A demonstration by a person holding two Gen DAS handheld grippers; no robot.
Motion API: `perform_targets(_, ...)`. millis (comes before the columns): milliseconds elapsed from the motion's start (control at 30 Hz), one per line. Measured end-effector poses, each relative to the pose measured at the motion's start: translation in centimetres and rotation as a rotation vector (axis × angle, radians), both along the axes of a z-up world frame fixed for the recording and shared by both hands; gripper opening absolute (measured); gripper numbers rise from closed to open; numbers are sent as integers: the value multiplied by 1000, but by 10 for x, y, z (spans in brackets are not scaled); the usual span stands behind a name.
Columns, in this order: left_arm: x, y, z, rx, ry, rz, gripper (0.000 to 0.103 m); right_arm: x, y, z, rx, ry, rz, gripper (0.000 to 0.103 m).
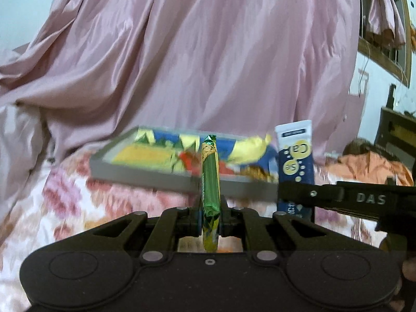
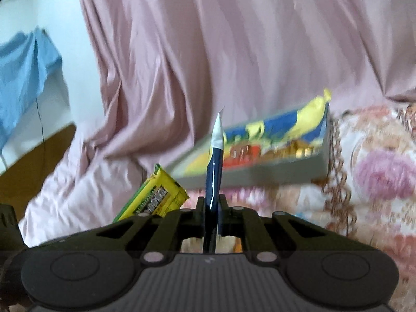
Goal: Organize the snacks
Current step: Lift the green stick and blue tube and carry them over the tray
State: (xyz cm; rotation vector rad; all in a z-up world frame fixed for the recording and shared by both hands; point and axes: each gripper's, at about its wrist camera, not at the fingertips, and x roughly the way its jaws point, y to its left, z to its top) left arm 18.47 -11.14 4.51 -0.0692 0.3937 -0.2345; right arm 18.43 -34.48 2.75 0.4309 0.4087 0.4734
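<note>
My left gripper [image 1: 210, 215] is shut on a green and yellow snack packet [image 1: 210, 179], which stands edge-on and upright between its pads. Beyond it a grey tray [image 1: 156, 178] lies on the floral bedspread with several yellow, blue and red snack packets in it. To the right, my right gripper [image 1: 295, 197] holds a blue and white packet [image 1: 296, 156] upright. In the right wrist view the right gripper [image 2: 211, 215] is shut on that blue and white packet [image 2: 214, 176], seen edge-on. The green and yellow packet [image 2: 156, 199] shows at lower left, the tray [image 2: 260, 178] behind.
A pink satin sheet [image 1: 208, 52] hangs behind the tray. The floral bedspread [image 2: 377, 182] spreads under and right of it. An orange cloth [image 1: 369, 166] lies at the right, a blue cloth [image 2: 26, 59] hangs at the left.
</note>
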Motion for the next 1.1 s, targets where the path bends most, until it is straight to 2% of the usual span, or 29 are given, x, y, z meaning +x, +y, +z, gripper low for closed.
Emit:
perform_targets(133, 29, -6, 17, -19, -42, 14, 11, 18, -16, 15, 71, -84, -30, 9)
perform_targets(267, 60, -11, 29, -39, -69, 28, 11, 47, -29, 28, 120, -126, -69, 9)
perform_targets(433, 96, -19, 33, -51, -82, 48, 11, 87, -36, 36, 110, -172, -127, 9)
perform_targets(667, 136, -32, 20, -50, -74, 29, 11, 120, -41, 39, -19, -229, -245, 9)
perform_targets(800, 152, -35, 5, -61, -41, 38, 11, 127, -30, 37, -164, -259, -296, 9)
perform_targets(967, 163, -32, -7, -80, -5, 60, 11, 131, -10, 26, -299, -260, -294, 9)
perform_targets(1100, 167, -28, -12, -96, 18, 78, 11, 132, -1, 21, -310, -236, -269, 9)
